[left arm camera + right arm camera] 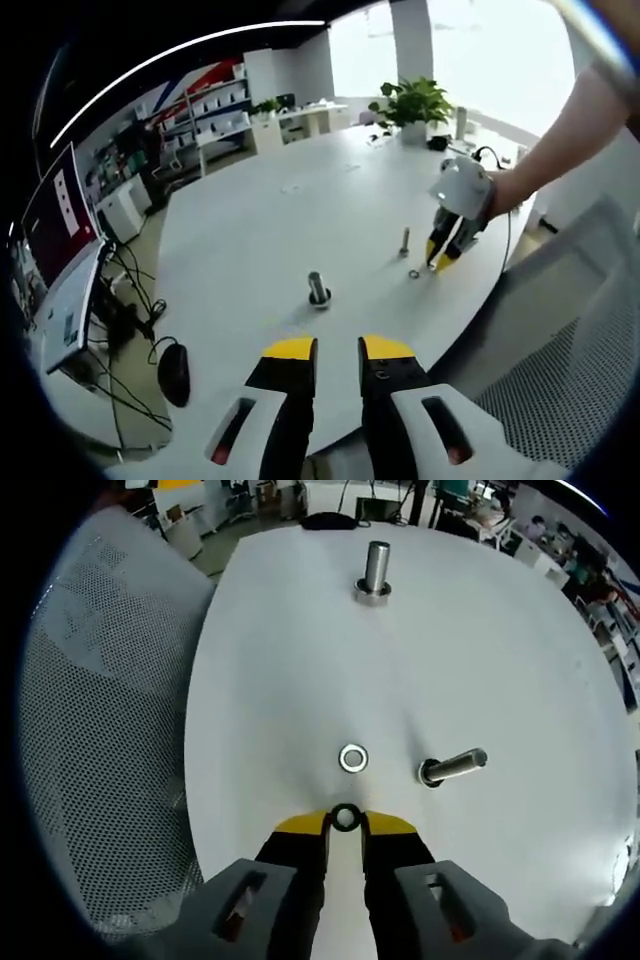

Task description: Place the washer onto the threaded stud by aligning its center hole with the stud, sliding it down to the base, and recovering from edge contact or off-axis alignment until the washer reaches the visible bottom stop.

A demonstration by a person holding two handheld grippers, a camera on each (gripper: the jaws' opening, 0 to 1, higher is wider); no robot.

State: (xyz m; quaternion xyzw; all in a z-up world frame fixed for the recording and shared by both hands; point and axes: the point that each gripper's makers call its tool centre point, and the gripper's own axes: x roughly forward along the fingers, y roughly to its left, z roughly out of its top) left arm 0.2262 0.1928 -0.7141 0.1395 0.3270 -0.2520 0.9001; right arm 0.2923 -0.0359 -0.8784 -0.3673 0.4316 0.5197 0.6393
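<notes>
In the right gripper view a small dark washer sits pinched between the yellow tips of my right gripper, low over the white table. Just beyond it a silver washer lies flat. A bare threaded stud stands to the right of that washer, and a thicker stud with a base nut stands farther off. In the left gripper view my left gripper hangs open with nothing in it, short of the thick stud. There the right gripper, held by a hand, tips down beside the silver washer and thin stud.
A mesh office chair stands along the table's edge by the right gripper. A potted plant and small items stand at the far end of the table. A monitor, cables and a dark mouse-shaped object lie off its left side.
</notes>
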